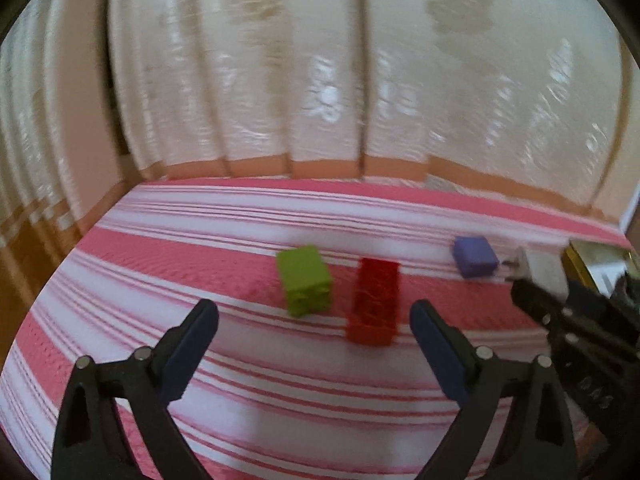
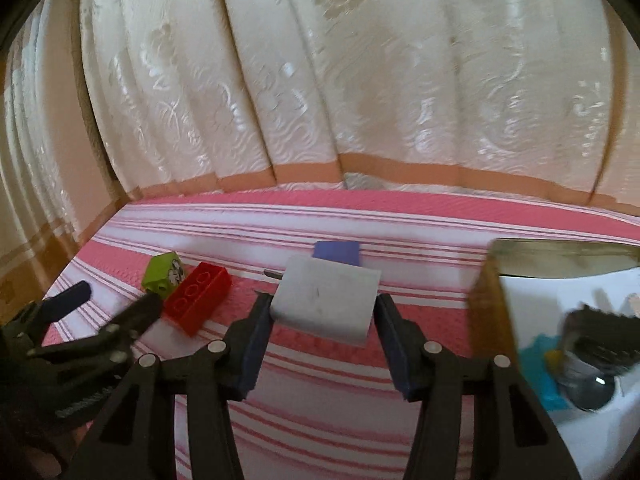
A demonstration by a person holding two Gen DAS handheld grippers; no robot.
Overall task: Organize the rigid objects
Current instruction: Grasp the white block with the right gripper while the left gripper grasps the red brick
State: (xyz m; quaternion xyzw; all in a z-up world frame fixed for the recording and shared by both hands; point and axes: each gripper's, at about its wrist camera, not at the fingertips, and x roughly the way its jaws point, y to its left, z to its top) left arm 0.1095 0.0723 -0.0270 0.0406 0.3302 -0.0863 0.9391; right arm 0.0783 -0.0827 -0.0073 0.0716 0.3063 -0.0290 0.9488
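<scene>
My right gripper (image 2: 324, 310) is shut on a white plug adapter (image 2: 326, 300); its pads press both sides and the metal prongs stick out to the left. Just behind the adapter a blue block (image 2: 336, 253) lies on the striped pink bedcover (image 2: 320, 400). My left gripper (image 1: 314, 310) is open with nothing between its fingers, just short of a green brick (image 1: 306, 280) and a red brick (image 1: 376, 300) lying side by side. In the left wrist view, the blue block (image 1: 474, 256) and the held adapter (image 1: 540, 270) are at the right.
A gold-edged white box (image 2: 486, 300) stands at the right with a teal piece (image 2: 546, 376), a shiny round metal thing (image 2: 592, 392) and a dark object in it. A cream patterned curtain (image 2: 320, 100) hangs along the bed's far edge.
</scene>
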